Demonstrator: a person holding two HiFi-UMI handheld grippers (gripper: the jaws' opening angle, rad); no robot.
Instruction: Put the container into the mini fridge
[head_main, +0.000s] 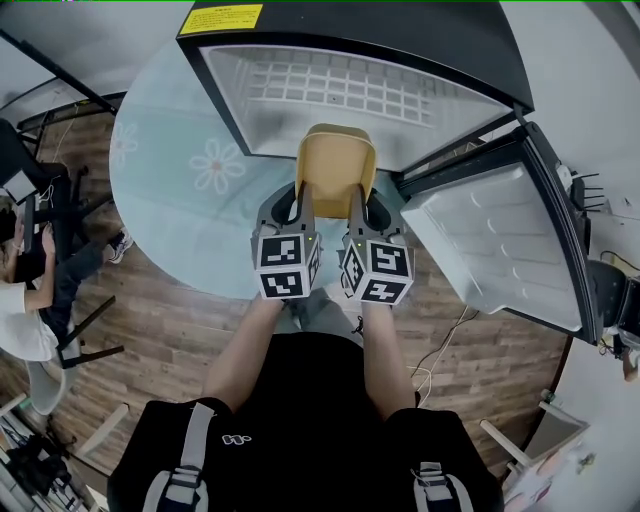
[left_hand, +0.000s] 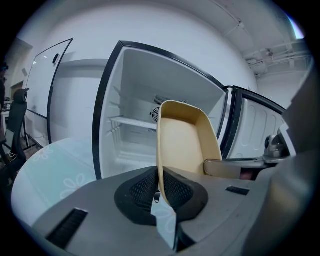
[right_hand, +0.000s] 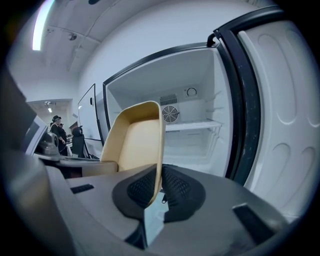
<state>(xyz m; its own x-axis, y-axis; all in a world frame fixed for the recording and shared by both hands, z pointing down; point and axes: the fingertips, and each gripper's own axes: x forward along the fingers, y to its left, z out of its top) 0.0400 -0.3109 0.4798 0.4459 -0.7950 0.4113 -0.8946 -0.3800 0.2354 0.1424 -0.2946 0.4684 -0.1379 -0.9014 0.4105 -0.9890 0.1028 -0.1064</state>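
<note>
Head view: a person holds a mustard-yellow container with the left gripper and the right gripper over the edge of a round, flower-printed table, just in front of an open black mini fridge. The container's long axis runs away from the person, its far end pointing into the fridge opening and its open side up. It is a smooth, tapered tub with rounded corners and a bare inside. The fridge door is swung wide to the right above a wooden floor, and a white wire shelf lies inside the cabinet. Left gripper view: the jaws are clamped together on the thin left wall of the container, which rises ahead toward the white fridge interior and its round fan vent. Right gripper view: the jaws pinch the container's right wall in the same way, with the fridge's shelf and door beyond, and people standing in the far background at left.
</note>
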